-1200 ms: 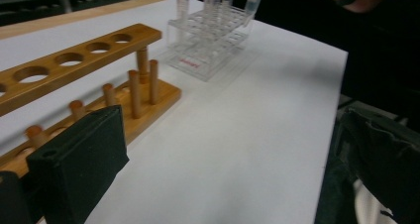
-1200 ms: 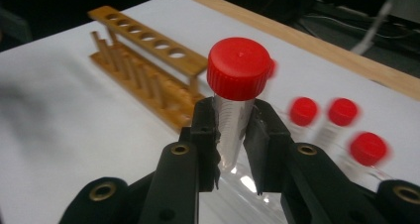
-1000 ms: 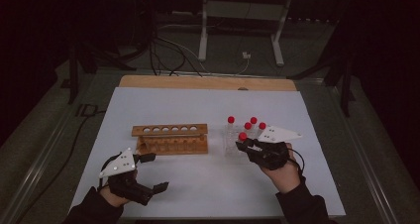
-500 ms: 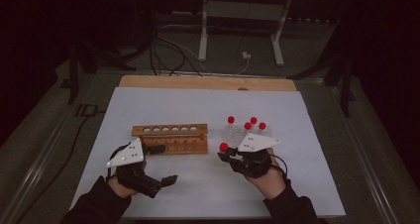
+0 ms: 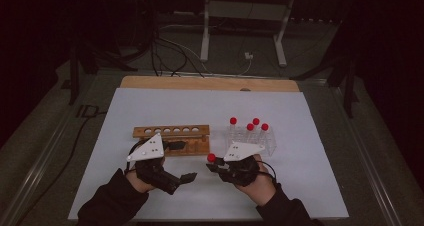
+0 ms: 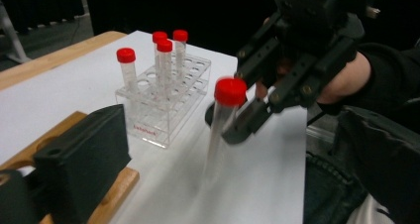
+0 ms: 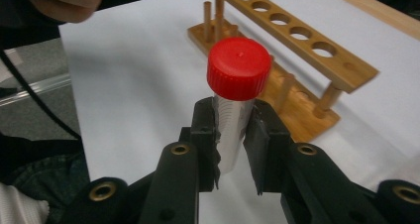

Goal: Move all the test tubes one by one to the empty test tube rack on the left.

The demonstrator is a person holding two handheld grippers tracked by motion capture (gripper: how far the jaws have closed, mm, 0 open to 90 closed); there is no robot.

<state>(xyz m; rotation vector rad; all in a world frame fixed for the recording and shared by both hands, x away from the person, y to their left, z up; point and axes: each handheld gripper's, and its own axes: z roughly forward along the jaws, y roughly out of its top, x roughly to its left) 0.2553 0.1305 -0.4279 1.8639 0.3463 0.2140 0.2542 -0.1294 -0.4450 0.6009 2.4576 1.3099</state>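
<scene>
— Dark room all round, cables and a metal stand on the floor behind; what sits on the worktop (image 5: 310, 136)?

— A white sheet covers most of it, with a strip of bare wood along the far edge. On the sheet stand a wooden tube rack (image 5: 172, 138) with a row of empty holes and, to its right, a clear plastic rack (image 5: 252, 138) holding four red-capped tubes (image 5: 250, 127), all upright.

— And the right hand-held gripper (image 5: 220, 167)?

— It is just in front of the clear rack, near the sheet's middle. Its jaws are closed on a fifth tube with a red cap (image 7: 238, 69), pinching the clear body just under the cap. In the right gripper view the tube stands upright between the jaws, with the wooden rack beyond it. In the left gripper view that tube (image 6: 223, 120) is blurred and leans a little, held clear of both racks.

— The left hand-held gripper (image 5: 185, 161)?

— It is in front of the wooden rack, its far jaw overlapping the rack's front edge. The jaws stand wide apart, with nothing between them. The two grippers are near each other, not touching.

— The person?

— Dark sleeves come in from the bottom edge.
</scene>
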